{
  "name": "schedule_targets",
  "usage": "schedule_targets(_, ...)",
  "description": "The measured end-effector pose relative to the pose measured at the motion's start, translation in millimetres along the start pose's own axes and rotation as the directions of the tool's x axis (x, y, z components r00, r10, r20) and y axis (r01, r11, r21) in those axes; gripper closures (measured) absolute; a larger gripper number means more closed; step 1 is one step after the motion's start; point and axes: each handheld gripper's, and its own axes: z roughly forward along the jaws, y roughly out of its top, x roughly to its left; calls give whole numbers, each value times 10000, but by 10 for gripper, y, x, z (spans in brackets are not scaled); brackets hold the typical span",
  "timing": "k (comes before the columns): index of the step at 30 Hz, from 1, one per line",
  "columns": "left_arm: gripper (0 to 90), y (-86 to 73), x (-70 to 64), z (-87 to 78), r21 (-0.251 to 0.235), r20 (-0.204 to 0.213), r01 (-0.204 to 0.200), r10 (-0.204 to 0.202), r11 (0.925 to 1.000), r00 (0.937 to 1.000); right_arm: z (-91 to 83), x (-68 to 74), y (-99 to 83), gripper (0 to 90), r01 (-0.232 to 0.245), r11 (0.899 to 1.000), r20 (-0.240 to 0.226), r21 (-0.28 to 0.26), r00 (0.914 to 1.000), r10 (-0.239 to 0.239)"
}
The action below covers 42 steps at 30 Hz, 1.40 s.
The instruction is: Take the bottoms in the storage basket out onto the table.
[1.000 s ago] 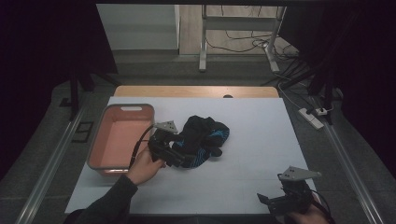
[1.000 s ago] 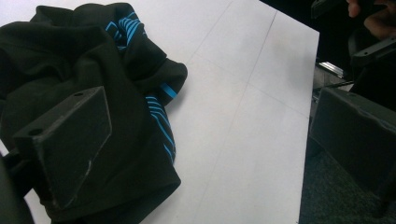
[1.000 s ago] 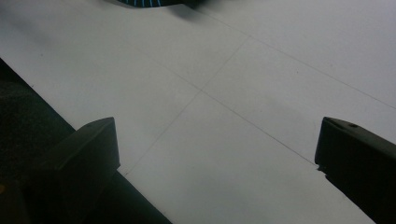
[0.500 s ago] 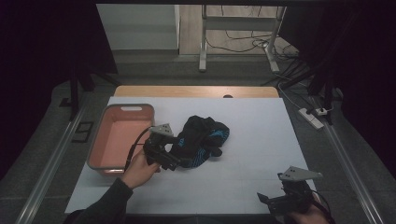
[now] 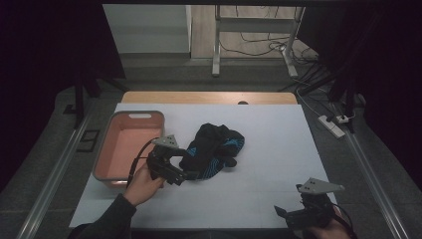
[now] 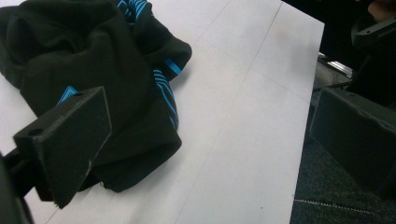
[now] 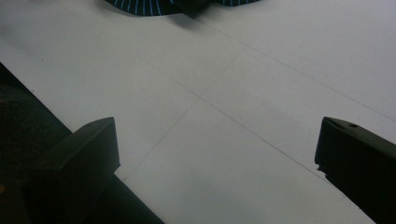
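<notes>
A crumpled black garment with blue stripes (image 5: 213,145) lies in the middle of the white table (image 5: 278,149). My left gripper (image 5: 180,166), held in a hand, sits at the garment's near-left edge and is open. In the left gripper view the jaws (image 6: 210,112) stand wide apart. The garment (image 6: 107,60) lies against and behind the left one, with bare table between them. My right gripper (image 5: 287,216) rests at the table's near-right corner, open. Its jaws (image 7: 217,135) frame bare table, and the garment's striped edge (image 7: 149,5) lies far ahead.
A pink plastic bin (image 5: 124,149) stands on the table's left side, just behind my left hand (image 5: 143,185). A wooden strip (image 5: 209,97) runs along the far edge. Cables and a power strip (image 5: 332,124) lie on the floor to the right.
My left gripper has drawn back a little toward the near edge, beside the garment. The garment and the right gripper have stayed put.
</notes>
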Motion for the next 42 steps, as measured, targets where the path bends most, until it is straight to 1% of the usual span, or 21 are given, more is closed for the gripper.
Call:
schedule_targets(16,0,-141,13,-115,-74,-94,328,-329,9994,9994,8,4,2,0,98,9999,4,81,10000,-98)
schedule_targets(21,0,-189,8,-169,-160,-137,418,-420,9990,9990,8,5,2,0,93,9999,18,82,10000,-93)
schedule_targets(28,0,-274,6,-239,-142,-231,471,-475,9988,9986,10,3,3,0,57,9999,41,100,10000,-58)
schedule_targets(34,0,-337,10,-319,-274,-287,634,-642,9976,9975,12,3,3,0,51,9999,49,115,10000,-52)
schedule_targets(42,0,-413,3,-406,-274,-374,838,-848,9961,9957,11,1,4,0,18,9999,64,108,10000,-19)
